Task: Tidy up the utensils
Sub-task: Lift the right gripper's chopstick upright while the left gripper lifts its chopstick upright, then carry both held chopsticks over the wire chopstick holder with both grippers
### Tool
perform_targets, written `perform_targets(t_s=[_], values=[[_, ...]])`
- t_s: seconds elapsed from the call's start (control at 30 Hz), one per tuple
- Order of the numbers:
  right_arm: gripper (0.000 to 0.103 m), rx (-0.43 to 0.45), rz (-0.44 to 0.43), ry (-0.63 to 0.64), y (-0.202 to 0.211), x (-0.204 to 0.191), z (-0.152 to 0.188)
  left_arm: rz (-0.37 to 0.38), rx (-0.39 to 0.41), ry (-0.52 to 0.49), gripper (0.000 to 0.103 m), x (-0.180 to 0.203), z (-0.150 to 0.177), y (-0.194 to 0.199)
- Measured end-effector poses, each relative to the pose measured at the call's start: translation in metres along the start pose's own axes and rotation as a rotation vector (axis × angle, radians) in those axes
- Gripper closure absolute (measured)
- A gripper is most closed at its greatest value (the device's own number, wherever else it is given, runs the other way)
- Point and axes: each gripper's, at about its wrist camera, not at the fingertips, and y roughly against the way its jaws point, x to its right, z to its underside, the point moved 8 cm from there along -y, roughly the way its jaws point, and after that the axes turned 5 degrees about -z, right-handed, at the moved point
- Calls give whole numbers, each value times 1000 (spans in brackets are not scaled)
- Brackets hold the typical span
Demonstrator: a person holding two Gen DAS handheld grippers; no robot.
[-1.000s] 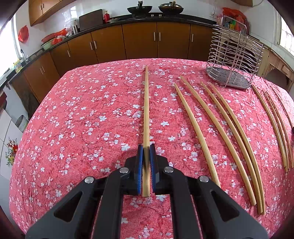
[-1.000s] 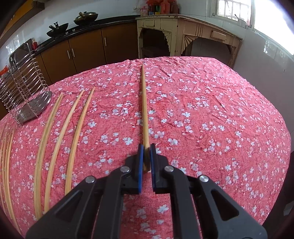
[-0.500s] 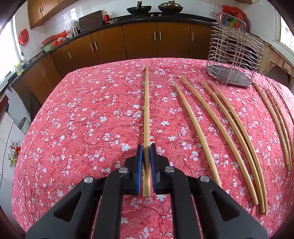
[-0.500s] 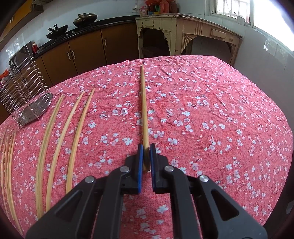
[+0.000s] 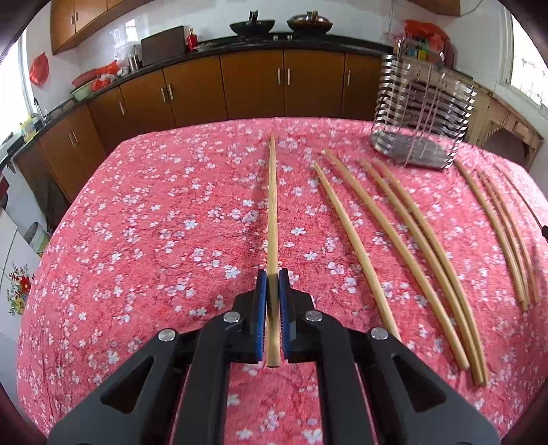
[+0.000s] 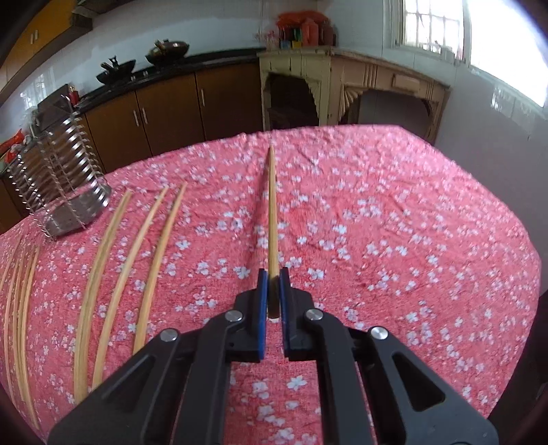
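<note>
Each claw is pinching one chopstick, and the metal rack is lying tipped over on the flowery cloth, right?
Not tipped over: the metal rack stands upright on the flowery cloth, as the left wrist view shows. The left claw and right claw do each pinch one chopstick.

Two black two-finger grippers, the left gripper point(image 5: 273, 284) and the right gripper point(image 6: 273, 284), each clamp one long pale bamboo chopstick point(image 5: 272, 205) point(image 6: 272, 212). In the left view, four loose chopsticks point(image 5: 394, 239) lie on the table right of the held one; a further cluster lies far right, count unclear. One steel wire rack point(image 5: 421, 113) stands far right. Two dark woks point(image 5: 252, 25) sit on the far counter.
</note>
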Motion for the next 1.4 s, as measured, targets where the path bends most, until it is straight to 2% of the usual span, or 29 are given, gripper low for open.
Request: perform_targets(t_s=[0.2,0.33,0.53,1.1,1.4], values=[[95,145,-20,4,45,-3,-21,15,131,9,96,-5,-13,40],[95,206,-42,-5,65,-3,-34,39,240,50,96,-10,-28,69],[95,292,-56,8,89,-10,-53,33,371,97,96,-12,-51,97],[95,445,-118,-4,127,-12,-118,15,477,179,96,-29,-102,123],[95,498,-205,-1,161,-23,-145,29,528,193,96,-32,-121,145]])
